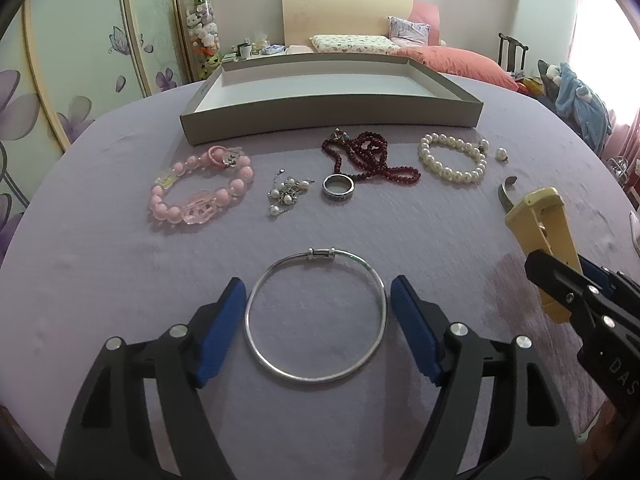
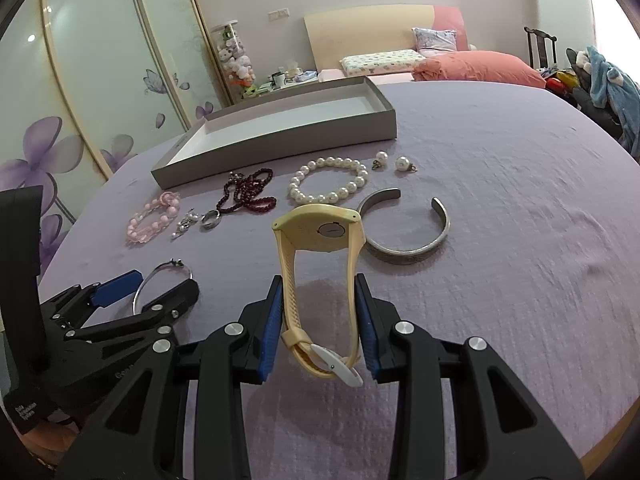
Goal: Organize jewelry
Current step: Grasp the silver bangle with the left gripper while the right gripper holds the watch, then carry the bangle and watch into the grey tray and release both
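Observation:
My left gripper (image 1: pixel 318 300) is open, its blue pads on either side of a thin silver bangle (image 1: pixel 316 376) lying on the purple cloth; it also shows in the right wrist view (image 2: pixel 160 276). My right gripper (image 2: pixel 319 296) is shut on the strap of a yellow watch (image 2: pixel 320 232) and holds it above the cloth; the watch also shows in the left wrist view (image 1: pixel 540 220). An empty grey tray (image 1: pixel 328 112) stands at the back. Before it lie a pink bead bracelet (image 1: pixel 200 192), small pearl pieces (image 1: pixel 286 194), a ring (image 1: pixel 339 188), dark red beads (image 1: pixel 368 156) and a pearl bracelet (image 1: pixel 452 158).
A wide silver cuff (image 2: pixel 408 236) lies right of the watch. Two pearl earrings (image 2: pixel 396 162) lie near the tray's right corner (image 2: pixel 390 124). A bed with pink bedding (image 2: pixel 472 66) and a flowered wardrobe (image 2: pixel 100 92) stand beyond the table.

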The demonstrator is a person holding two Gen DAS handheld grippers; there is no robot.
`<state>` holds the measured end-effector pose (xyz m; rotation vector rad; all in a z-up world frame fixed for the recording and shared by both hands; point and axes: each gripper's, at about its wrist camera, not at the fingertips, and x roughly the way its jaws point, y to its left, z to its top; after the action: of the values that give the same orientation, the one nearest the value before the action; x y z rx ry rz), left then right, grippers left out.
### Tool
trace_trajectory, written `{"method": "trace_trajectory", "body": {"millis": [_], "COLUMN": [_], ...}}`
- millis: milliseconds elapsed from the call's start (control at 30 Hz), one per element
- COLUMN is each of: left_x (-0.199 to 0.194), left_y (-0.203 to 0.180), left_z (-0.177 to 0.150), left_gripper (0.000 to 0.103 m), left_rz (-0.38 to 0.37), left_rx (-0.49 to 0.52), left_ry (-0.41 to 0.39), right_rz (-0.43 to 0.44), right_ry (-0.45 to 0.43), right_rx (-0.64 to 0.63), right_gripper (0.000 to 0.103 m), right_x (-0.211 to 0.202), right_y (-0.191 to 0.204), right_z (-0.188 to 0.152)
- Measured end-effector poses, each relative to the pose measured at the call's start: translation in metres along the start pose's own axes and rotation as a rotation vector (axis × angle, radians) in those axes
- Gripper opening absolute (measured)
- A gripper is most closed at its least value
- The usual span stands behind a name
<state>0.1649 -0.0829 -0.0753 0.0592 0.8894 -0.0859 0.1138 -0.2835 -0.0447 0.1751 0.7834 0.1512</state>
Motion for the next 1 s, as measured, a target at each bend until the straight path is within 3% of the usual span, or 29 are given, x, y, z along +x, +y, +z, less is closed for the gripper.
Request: {"method": "trace_trajectory", "body": {"millis": [367, 600, 1000], "left_x": [-0.013, -0.046, -0.060], "left_y": [0.021, 0.056, 0.079], "left_z": [-0.008, -0.020, -0.024], "left_gripper": [0.069, 0.069, 0.069], "left_rz": [-0.055, -0.013, -0.009], "left_rx": [-0.062, -0.131, -0.194], "left_ry": [-0.040, -0.134, -0.165], "right_rz": [0.008, 0.032, 0.032], "right_ry": [-0.027, -0.063, -0.068], "right_rx": [-0.017, -0.043, -0.046], "right_gripper": [0.035, 0.035, 0.035], "right_x": [-0.003, -0.007, -0.008], "right_y": [0.004, 0.013, 0.015], "right_z": [0.001, 0.001, 0.001]}}
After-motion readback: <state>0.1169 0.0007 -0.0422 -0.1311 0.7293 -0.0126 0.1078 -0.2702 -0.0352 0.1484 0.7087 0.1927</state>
